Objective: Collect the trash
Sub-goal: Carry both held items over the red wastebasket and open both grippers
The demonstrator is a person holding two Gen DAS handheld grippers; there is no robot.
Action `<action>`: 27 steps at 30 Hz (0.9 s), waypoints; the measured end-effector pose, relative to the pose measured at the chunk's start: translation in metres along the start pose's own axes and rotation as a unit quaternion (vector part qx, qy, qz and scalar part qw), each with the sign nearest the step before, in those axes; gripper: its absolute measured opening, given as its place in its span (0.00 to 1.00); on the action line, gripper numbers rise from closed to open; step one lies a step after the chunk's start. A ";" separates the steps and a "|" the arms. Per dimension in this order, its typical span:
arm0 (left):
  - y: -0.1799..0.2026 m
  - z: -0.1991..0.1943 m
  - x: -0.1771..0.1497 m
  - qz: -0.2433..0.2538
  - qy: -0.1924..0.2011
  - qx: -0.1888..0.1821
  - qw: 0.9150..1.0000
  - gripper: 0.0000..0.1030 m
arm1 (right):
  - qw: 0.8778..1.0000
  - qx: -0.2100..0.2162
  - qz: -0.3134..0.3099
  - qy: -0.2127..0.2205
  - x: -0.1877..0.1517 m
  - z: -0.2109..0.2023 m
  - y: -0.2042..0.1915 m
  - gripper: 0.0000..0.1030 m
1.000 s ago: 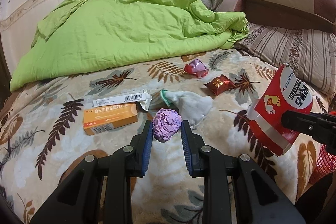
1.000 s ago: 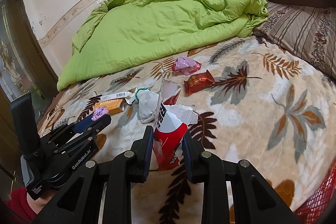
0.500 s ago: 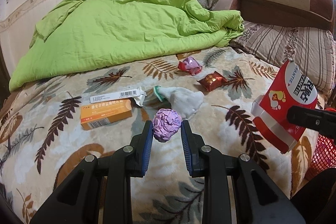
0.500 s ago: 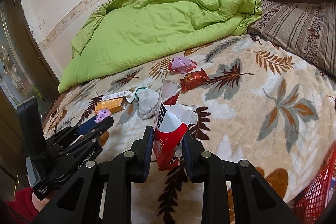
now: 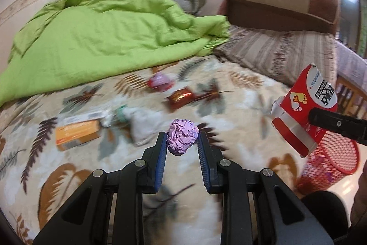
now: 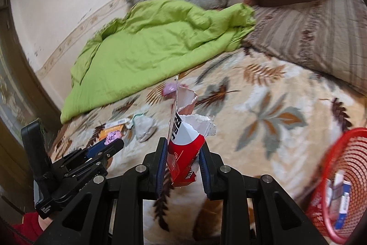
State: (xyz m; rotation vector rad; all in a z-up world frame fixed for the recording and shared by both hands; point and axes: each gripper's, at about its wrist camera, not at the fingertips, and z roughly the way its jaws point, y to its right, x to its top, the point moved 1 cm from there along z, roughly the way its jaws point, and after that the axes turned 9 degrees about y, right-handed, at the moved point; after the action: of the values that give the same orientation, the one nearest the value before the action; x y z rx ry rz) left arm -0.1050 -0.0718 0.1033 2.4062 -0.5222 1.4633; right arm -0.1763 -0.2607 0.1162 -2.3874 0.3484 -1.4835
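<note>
Two pieces are in hand: your left hand-held gripper point(image 5: 182, 140) pinches the purple paper ball point(image 5: 182, 139), your right hand-held gripper point(image 6: 182, 153) the torn red packet point(image 6: 183, 153). The red basket point(image 6: 351, 153), lower right, holds some trash. Wrappers point(image 5: 181, 97), an orange box point(image 5: 78, 134) and a grey wad point(image 5: 144, 125) remain mid-frame on the bed point(image 5: 240, 93).

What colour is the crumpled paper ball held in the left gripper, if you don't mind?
Pale purple; the paper ball shows best in the left wrist view.

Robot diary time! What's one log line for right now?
left gripper: shut on purple paper ball | right gripper: shut on torn red packet | red basket: nearby, right | orange box: on bed
</note>
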 end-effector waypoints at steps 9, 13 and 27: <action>0.101 0.006 0.031 0.034 -0.004 -0.127 0.991 0.25 | 0.993 -0.089 0.060 0.053 0.008 -0.079 0.085 0.28; 0.160 0.016 0.040 0.047 -0.026 -0.197 0.979 0.25 | 0.980 -0.157 0.099 0.068 -0.001 -0.117 0.138 0.28; 0.294 0.051 0.013 0.062 -0.131 -0.320 0.936 0.57 | 0.946 -0.274 0.163 0.056 -0.016 -0.151 0.222 0.42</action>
State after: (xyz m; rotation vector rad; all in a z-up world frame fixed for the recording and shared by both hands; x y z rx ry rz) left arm -0.1888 -0.3587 0.1060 2.0563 -1.0427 0.8213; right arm -0.3285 -0.4796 0.0808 -2.4630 1.2641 -1.5063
